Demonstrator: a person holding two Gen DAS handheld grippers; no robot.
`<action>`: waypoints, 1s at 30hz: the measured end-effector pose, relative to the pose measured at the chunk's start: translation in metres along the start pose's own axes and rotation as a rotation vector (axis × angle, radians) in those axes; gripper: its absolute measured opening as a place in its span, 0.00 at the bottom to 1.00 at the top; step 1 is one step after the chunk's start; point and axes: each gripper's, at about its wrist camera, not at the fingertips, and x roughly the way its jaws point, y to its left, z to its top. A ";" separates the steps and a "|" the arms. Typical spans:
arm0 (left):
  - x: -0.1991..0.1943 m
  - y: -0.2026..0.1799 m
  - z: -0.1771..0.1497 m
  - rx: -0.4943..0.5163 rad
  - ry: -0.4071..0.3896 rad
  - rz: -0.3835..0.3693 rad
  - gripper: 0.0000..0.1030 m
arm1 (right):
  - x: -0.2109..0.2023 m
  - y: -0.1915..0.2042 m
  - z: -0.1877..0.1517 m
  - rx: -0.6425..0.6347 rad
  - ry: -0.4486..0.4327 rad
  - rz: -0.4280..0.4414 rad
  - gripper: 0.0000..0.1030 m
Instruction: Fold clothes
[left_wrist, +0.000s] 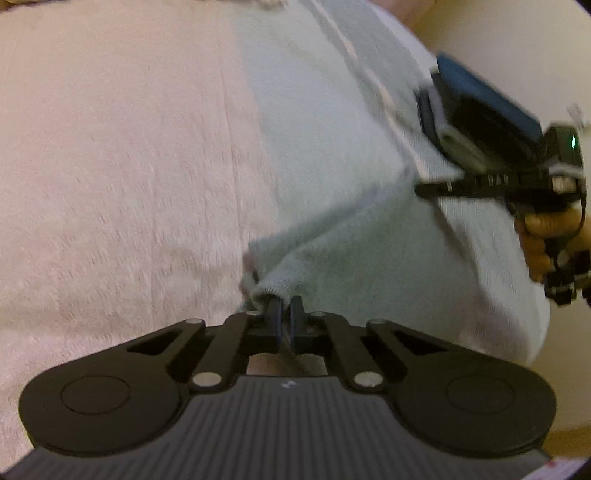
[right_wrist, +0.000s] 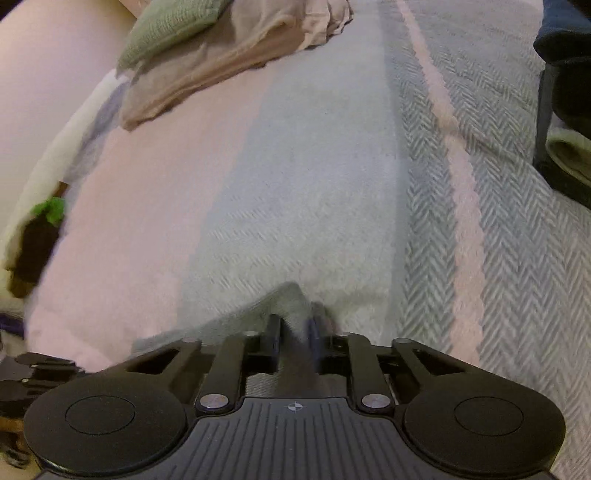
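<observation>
A towel (left_wrist: 325, 140), pink on one half and pale blue on the other, lies spread flat. My left gripper (left_wrist: 285, 308) is shut on a bunched fold of its pale blue part near the colour seam. From there a raised ridge of cloth runs to my right gripper (left_wrist: 424, 190), held by a hand (left_wrist: 543, 236) at the towel's right side. In the right wrist view the same towel (right_wrist: 295, 177) stretches away from me. My right gripper (right_wrist: 295, 323) is blurred, with a peak of pale blue cloth pinched between its fingers.
The towel rests on a grey herringbone bedspread (right_wrist: 517, 258) with a pink stripe. A pile of folded beige and green clothes (right_wrist: 207, 55) sits at the far left. A dark frame (right_wrist: 546, 110) stands at the right edge, and a green and dark object (right_wrist: 44, 221) lies left.
</observation>
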 end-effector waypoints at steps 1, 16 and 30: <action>-0.002 -0.002 0.003 -0.013 -0.018 0.009 0.01 | 0.003 -0.005 -0.001 0.012 0.015 -0.001 0.10; 0.012 0.017 -0.010 -0.108 -0.045 0.131 0.14 | -0.010 0.029 -0.016 -0.278 0.006 -0.106 0.40; -0.011 -0.134 -0.110 0.564 -0.124 0.217 0.52 | 0.036 0.081 -0.203 -1.718 0.143 -0.327 0.69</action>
